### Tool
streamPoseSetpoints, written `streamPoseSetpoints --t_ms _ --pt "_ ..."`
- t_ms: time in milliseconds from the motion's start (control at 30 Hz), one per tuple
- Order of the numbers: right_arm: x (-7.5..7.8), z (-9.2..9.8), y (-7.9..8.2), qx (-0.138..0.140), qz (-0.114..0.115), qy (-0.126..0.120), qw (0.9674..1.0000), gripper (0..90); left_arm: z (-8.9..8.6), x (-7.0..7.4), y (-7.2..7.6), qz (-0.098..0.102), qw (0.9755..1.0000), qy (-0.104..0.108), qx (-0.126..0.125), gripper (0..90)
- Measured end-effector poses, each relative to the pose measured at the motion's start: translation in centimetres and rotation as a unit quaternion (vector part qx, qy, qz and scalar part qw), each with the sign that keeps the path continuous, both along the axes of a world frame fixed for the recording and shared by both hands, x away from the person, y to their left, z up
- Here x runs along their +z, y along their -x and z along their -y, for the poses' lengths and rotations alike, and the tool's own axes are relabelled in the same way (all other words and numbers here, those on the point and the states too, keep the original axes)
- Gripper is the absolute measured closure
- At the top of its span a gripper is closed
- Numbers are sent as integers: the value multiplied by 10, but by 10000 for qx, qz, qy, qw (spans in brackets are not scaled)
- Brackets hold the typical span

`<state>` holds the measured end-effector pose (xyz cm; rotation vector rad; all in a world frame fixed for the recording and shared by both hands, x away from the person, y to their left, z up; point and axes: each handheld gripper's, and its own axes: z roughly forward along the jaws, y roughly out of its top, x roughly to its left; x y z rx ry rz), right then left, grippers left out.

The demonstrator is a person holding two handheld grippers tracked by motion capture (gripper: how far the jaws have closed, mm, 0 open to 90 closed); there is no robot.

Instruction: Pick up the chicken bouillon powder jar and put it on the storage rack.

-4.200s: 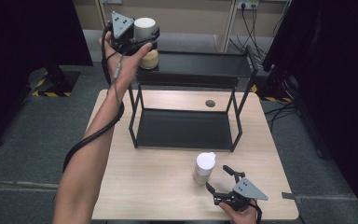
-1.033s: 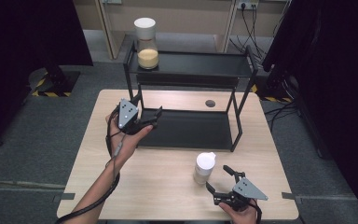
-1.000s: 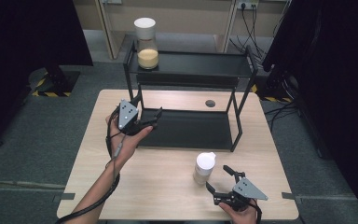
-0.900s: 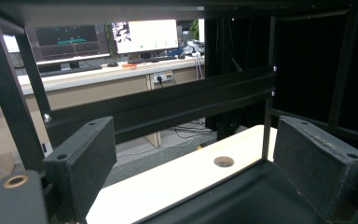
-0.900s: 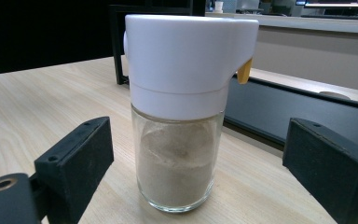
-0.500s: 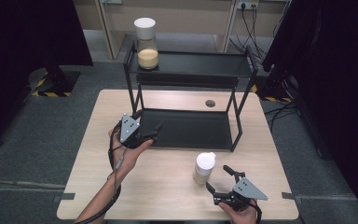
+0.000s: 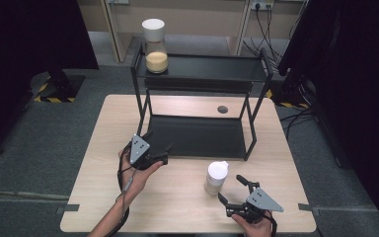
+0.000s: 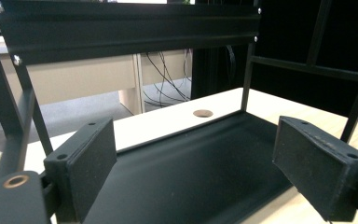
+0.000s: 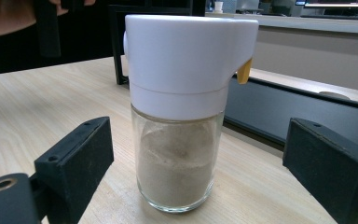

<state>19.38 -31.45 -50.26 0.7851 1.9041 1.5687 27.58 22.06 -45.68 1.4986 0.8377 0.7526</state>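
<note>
Beside the rack (image 7: 197, 98), my left gripper (image 7: 159, 148) gapes empty; my right gripper (image 7: 233, 192) spreads wide before the jar (image 7: 216, 177), untouching.

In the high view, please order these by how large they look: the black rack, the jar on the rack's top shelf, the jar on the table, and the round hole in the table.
1. Black rack
2. Jar on the top shelf
3. Jar on the table, which looks slightly smaller, though distance from the camera makes this unsure
4. Round hole
</note>
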Motion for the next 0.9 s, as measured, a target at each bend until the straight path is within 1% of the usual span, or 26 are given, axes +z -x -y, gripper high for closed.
streamPoseSetpoints --t_ms 67,167,367,567,667,767,800,900 --pt "0 0 0 -2 1 -3 10000 87 0 -6 2 -23 10000 17 4 129" --pt "0 0 0 -1 5 3 10000 87 0 -17 6 -2 10000 51 8 129" --pt "0 0 0 -8 11 7 10000 87 -1 -34 13 -106 9999 54 -13 126" --pt "0 0 0 -11 10 6 10000 86 1 -49 17 -224 9997 137 18 125" --pt "0 0 0 -10 10 5 10000 86 1 -54 18 -304 9995 87 9 124" --pt "0 0 0 -8 10 6 10000 86 2 -58 20 -345 9993 106 26 123" --pt "0 0 0 -5 6 7 10000 86 2 -60 21 -297 9995 116 42 121" --pt "0 0 0 -4 0 7 10000 86 3 -61 22 -269 9995 159 55 122"
